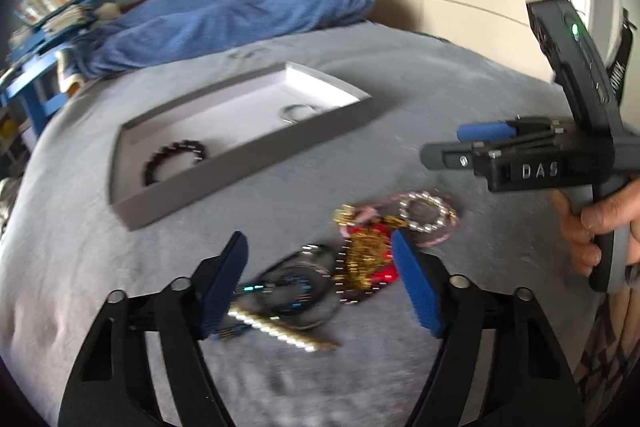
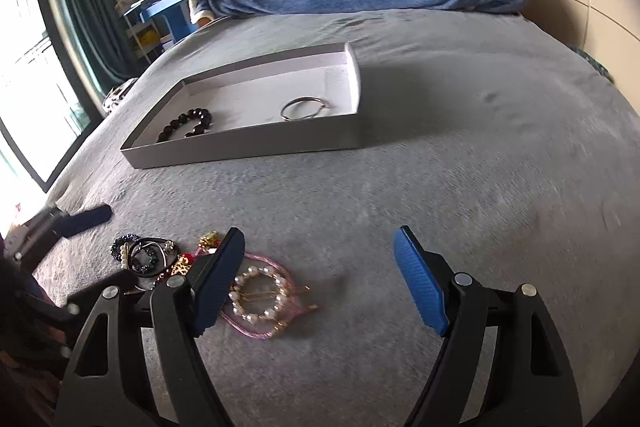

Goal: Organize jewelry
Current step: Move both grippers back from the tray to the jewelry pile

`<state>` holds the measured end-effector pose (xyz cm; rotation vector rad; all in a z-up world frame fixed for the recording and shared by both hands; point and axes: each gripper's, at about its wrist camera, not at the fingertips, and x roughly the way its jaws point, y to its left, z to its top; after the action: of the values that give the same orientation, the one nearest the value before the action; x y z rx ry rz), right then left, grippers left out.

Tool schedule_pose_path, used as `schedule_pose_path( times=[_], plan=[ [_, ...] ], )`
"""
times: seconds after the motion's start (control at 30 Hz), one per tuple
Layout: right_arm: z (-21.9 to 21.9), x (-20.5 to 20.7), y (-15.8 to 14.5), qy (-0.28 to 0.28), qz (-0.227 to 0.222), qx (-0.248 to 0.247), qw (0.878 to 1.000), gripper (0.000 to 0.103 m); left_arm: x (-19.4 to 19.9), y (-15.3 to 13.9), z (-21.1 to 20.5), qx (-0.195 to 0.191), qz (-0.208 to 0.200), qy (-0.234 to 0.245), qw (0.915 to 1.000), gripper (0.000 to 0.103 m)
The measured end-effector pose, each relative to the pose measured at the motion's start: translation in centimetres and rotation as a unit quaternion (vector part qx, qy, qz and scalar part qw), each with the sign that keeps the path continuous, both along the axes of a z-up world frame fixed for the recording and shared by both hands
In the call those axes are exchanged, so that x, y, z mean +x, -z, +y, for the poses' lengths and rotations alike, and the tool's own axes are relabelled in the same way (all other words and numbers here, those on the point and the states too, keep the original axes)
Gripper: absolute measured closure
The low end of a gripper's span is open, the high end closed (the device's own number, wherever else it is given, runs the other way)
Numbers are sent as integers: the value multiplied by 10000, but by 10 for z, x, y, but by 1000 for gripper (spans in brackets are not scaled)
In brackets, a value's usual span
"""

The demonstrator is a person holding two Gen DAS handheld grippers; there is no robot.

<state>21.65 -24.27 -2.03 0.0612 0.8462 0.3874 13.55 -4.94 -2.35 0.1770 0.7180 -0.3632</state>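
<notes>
A tangled heap of jewelry (image 1: 360, 259) is left loose on the grey blanket (image 2: 480, 187), just short of the shallow box (image 2: 248, 147), where a black bead bracelet (image 2: 186, 125) and a metal bangle (image 2: 304, 109) are already laid apart, presumably as sorted pieces. A pearl bracelet (image 2: 260, 293) lies at the heap's edge. The left gripper (image 1: 320, 279) is held wide open above the heap, nothing clasped. The right gripper (image 2: 320, 279) is likewise spread wide and empty, beside the pearls.

**Rig Appearance**

Left gripper (image 1: 320, 287): black linkage arms, silver pivot pins, ribbed blue pads. Right gripper (image 2: 320, 283): identical build. Its housing bears white "DAS" lettering, a green indicator light, exposed screws, and a grey handle.
</notes>
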Motion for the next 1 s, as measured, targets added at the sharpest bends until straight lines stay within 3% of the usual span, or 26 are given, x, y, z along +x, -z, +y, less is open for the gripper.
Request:
schedule_pose_path(
  times=[0.2,0.3,0.47,0.53,0.7,0.9,1.0],
  plan=[
    [-3,-9,1,-1,30,10,10000,27,13,13,-14,49,230,175,9996,42],
    [-3,-10,1,10,45,55,10000,27,20,19,-17,33,394,254,9989,55],
    [-2,-10,2,0,78,67,9999,27,19,20,-20,-15,478,495,9976,92],
    [0,-10,2,-14,84,59,9999,27,17,16,-20,-85,433,534,9976,98],
    [0,-10,3,-28,85,84,9999,27,13,1,-6,-434,309,397,9978,101],
    [7,-11,4,-143,44,59,9999,27,8,-32,26,-1129,31,56,9936,102],
    [18,-14,5,-339,-25,-83,9994,27,8,-40,40,-1244,-50,-134,9921,102]
  ],
)
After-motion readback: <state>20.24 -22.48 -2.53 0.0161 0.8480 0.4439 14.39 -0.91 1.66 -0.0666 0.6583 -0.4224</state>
